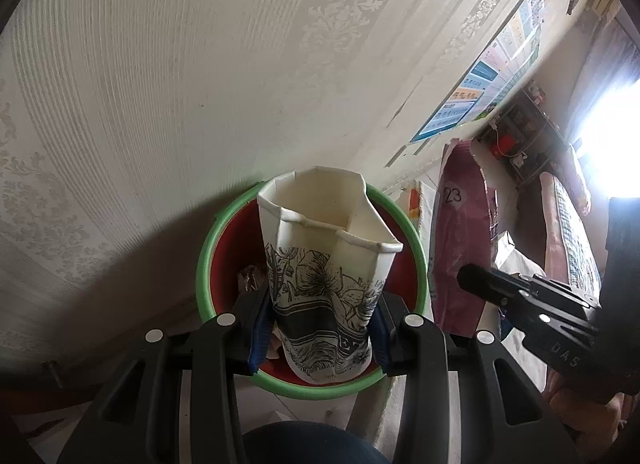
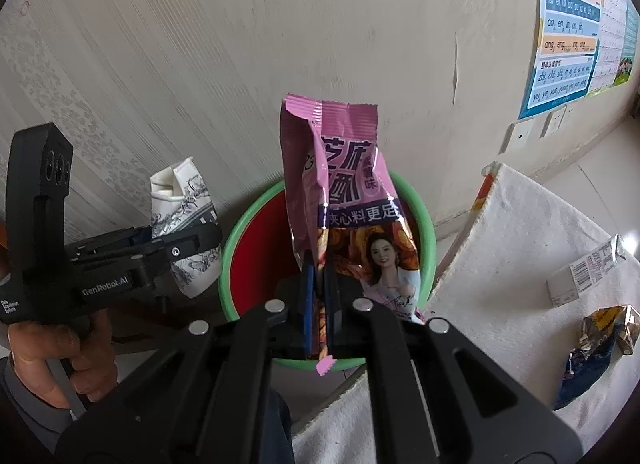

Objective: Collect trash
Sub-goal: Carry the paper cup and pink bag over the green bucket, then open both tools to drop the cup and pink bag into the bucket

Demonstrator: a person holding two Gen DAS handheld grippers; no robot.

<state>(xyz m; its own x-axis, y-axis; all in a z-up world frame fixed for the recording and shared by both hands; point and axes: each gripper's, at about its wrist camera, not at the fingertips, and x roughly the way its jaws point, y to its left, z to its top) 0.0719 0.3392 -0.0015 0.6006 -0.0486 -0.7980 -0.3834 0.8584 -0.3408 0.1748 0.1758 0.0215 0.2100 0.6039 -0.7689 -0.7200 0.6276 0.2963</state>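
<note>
My left gripper [image 1: 320, 328] is shut on a crushed white paper cup [image 1: 324, 264] with black flower print, its open mouth pointing away. The cup hangs right over a red bin with a green rim [image 1: 204, 264] that stands against the wall. My right gripper [image 2: 318, 304] is shut on a pink snack wrapper [image 2: 340, 192], held upright above the same bin [image 2: 256, 248]. In the right wrist view the left gripper [image 2: 188, 242] with the cup [image 2: 180, 192] shows at the left, a hand around its handle. The wrapper [image 1: 460, 240] and the right gripper's body show at the right of the left wrist view.
A pale patterned wall [image 1: 200, 84] rises just behind the bin. A white cloth-covered surface [image 2: 500, 264] to the right carries a small white box [image 2: 576, 276] and crumpled dark and gold wrappers [image 2: 592, 344]. A colourful poster [image 2: 568, 24] hangs on the wall. Some scraps lie inside the bin.
</note>
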